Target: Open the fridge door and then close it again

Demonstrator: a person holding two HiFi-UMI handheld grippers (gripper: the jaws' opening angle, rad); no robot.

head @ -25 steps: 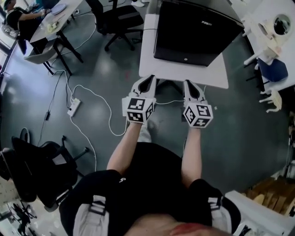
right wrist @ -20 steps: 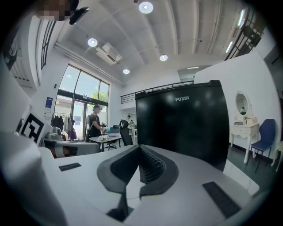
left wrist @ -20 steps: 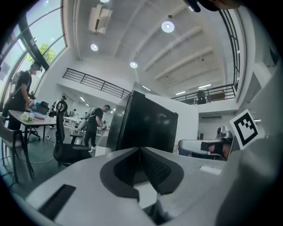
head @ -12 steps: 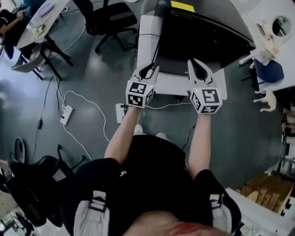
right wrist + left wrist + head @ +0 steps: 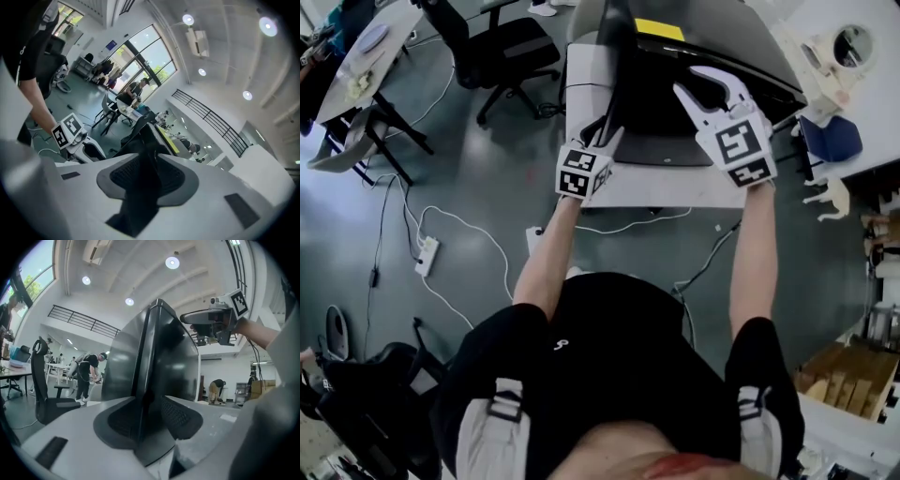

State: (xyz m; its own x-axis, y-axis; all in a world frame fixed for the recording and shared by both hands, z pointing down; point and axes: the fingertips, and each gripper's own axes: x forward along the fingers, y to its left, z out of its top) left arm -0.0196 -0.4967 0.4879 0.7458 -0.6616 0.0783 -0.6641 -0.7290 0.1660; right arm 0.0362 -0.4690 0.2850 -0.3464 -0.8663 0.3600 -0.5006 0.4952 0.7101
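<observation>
Head view: a black mini fridge [image 5: 661, 112] is seen on a white table [image 5: 675, 192] at the top of the frame, its rear cut off by the upper edge. The left gripper [image 5: 607, 131] is held level at the fridge's left front edge. The right gripper [image 5: 698, 86] is raised over the front of the fridge top, well apart from the left one. Both are carried by a person [image 5: 609, 356] with bare forearms [image 5: 546, 253]; the hands are largely covered by the marker cubes [image 5: 581, 173].

Left gripper view: the jaws are shown wide and have just been opening. The dark vertical edge of the fridge stands between them. Contact with either pad [image 5: 180, 416] cannot be confirmed, since the black edge merges with the dark pads. Whether the fridge is fully shut or slightly ajar cannot be determined.

Right gripper view: the jaws are likewise spread and have just been opening. A dark corner of the fridge is seen through the gap, but whether it lies between the pads or beyond them is not resolved; the pads are not pressed on it.

On the grey floor [image 5: 487, 187], an office chair [image 5: 506, 47] and a power strip [image 5: 425, 255] are visible. Figures in the background are too small to be made out.
</observation>
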